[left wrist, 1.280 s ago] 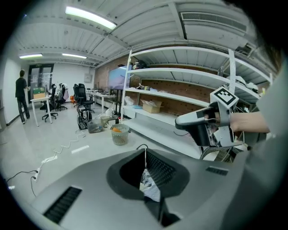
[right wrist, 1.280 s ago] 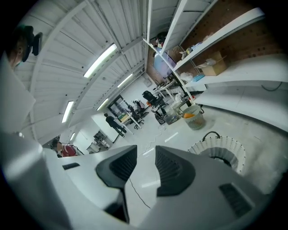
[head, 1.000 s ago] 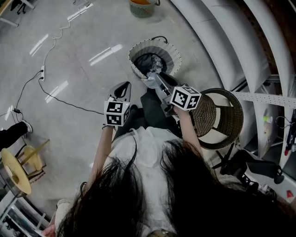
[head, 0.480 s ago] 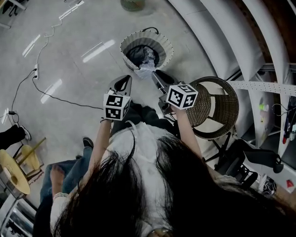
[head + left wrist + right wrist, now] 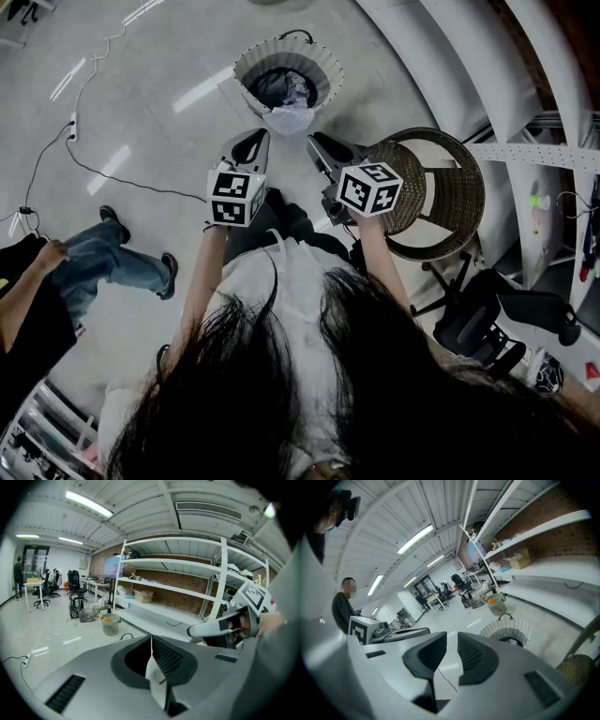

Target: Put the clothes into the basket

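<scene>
**Containers.** The white ribbed round basket (image 5: pixel 246 82) stands on the grey floor at the far centre. Inside it we see dark clothes (image 5: pixel 279 86). A pale cloth (image 5: pixel 289 118) lies draped over its near rim, partly in and partly hanging outside. In the right gripper view the same basket (image 5: pixel 506 632) appears far and to the right of the jaws. Farther off, a small mesh bin (image 5: pixel 496 603) holds something orange.

**Grippers.** We hold the left gripper (image 5: pixel 251 148) and the right gripper (image 5: pixel 321 148) side by side, both pointing toward the basket and stopping short of its near rim.
- Left gripper (image 5: pixel 151 638): jaws pressed together at the tips, nothing pinched.
- Right gripper (image 5: pixel 450 645): jaws closing. A narrow slit remains between the pads, only floor shows through it, and nothing sits between them.

**Edges and room.**
- A strip of bare floor separates the gripper tips from the basket.
- On the right, a round brown wicker chair (image 5: pixel 441 187) sits just beside the right gripper.
- Beyond it, long white shelves (image 5: pixel 422 56) run along the right side.
- On the left, the floor is crossed by a thin black cable (image 5: pixel 117 174).
- At the near left, another person's legs in blue jeans (image 5: pixel 117 262) stand well apart from the basket.
</scene>
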Tool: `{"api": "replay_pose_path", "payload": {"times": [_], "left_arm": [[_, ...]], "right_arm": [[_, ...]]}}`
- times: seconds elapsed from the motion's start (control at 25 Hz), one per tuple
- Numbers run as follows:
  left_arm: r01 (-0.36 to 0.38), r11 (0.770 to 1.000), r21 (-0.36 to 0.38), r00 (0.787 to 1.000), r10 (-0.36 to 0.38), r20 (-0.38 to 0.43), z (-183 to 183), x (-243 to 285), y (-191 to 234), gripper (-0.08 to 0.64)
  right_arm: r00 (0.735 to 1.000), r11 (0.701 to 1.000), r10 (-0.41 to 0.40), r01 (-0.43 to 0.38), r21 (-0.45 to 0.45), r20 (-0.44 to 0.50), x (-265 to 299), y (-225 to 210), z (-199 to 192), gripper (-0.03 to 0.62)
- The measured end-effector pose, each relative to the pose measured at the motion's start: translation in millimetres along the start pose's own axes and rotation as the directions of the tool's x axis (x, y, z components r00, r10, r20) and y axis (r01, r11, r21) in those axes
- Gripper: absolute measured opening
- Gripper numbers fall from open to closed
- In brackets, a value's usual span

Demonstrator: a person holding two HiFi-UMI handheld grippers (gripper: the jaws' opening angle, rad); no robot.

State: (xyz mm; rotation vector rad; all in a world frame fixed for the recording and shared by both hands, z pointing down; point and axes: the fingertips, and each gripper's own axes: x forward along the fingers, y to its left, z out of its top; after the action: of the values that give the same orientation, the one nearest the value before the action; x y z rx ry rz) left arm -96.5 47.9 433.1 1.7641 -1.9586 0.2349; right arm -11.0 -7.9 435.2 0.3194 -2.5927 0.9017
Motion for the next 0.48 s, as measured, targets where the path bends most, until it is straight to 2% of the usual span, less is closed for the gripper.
{"api": "replay_pose_path", "payload": {"times": [0.28,0.48], "left_arm": [[-0.006,1.000,0.006,1.000,0.006,-0.009,-26.5,-22.7,-59.2,0.020],[-0.007,1.000,0.025,1.000,0.007,-0.015,-35.9,-33.6,-86.9,0.020]], "right_arm": [[1.000,0.999,0.031,-0.031,-0.036,-0.004,-48.5,2.3,-29.0,0.078],[0.999,0.998,0.048,-0.047,-0.038,0.012,-72.1,4.2,-35.7,0.074]]}}
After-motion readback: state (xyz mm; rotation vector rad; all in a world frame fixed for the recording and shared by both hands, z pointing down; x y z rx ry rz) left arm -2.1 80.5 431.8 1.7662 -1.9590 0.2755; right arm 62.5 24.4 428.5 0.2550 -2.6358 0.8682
